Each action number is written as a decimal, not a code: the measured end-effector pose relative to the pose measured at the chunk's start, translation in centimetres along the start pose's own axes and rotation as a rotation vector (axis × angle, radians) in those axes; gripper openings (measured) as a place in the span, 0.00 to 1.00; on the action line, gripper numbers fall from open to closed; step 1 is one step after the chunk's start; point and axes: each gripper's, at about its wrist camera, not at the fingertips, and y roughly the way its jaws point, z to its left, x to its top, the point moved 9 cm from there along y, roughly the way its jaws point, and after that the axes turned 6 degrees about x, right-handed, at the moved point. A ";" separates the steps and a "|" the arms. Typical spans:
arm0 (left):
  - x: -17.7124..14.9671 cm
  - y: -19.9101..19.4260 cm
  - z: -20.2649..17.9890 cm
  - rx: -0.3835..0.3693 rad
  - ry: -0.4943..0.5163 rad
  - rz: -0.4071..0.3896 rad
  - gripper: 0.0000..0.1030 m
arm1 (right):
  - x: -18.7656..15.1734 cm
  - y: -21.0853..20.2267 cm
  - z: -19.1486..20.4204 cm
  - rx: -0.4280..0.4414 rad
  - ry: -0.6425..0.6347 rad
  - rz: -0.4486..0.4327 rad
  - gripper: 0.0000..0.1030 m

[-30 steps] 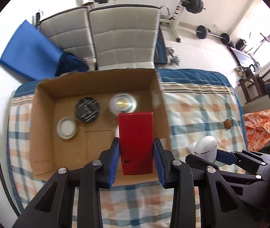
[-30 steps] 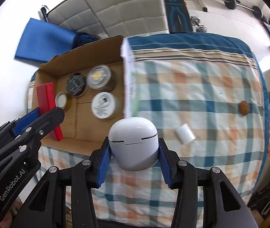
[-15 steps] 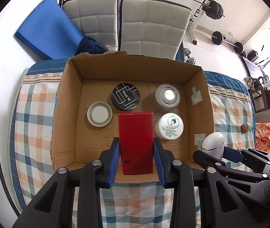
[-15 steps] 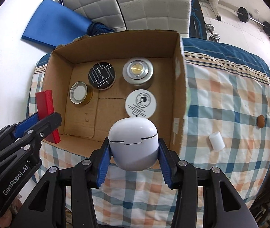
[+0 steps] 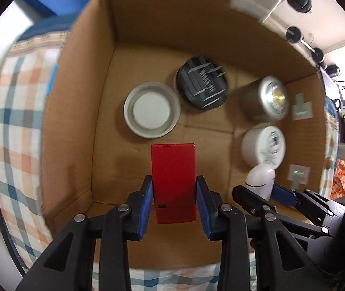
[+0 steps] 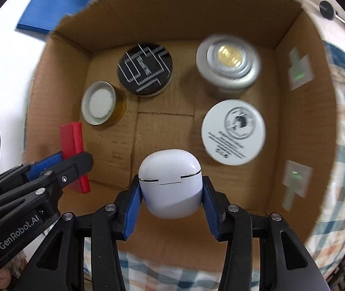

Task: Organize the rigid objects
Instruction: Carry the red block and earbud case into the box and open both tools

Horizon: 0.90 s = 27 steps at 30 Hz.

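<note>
Both tools have been lowered into the cardboard box (image 6: 303,111): red box (image 5: 173,181) clamped in left tool (image 5: 174,203), white case (image 6: 170,184) clamped in right tool (image 6: 170,201), near the jars

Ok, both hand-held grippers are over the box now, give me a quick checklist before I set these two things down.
1. Left hand-held gripper clamped on the red box: ok.
2. Right hand-held gripper clamped on the white case: ok.
3. Bare floor in the cardboard box below the red box: ok.
4. White case clear of the white jar: cannot tell, they look close.
5. Both items touching the floor: cannot tell.
</note>
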 end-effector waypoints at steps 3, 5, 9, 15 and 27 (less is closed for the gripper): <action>-0.1 1.8 0.6 0.009 0.003 0.051 0.31 | 0.1 2.4 -0.2 0.022 0.020 0.038 0.48; -0.1 2.9 1.0 0.014 0.005 0.080 0.31 | 0.2 3.5 -0.6 0.018 0.032 0.053 0.48; 0.0 4.4 1.1 0.017 0.015 0.124 0.30 | 0.2 5.1 -1.0 0.020 0.054 0.091 0.48; 0.4 5.5 1.6 0.009 0.004 0.161 0.32 | 0.7 6.2 -0.9 0.008 0.062 0.132 0.49; 0.1 1.6 2.4 0.022 -0.011 0.096 0.66 | 0.7 3.1 -1.1 -0.084 0.045 0.103 0.77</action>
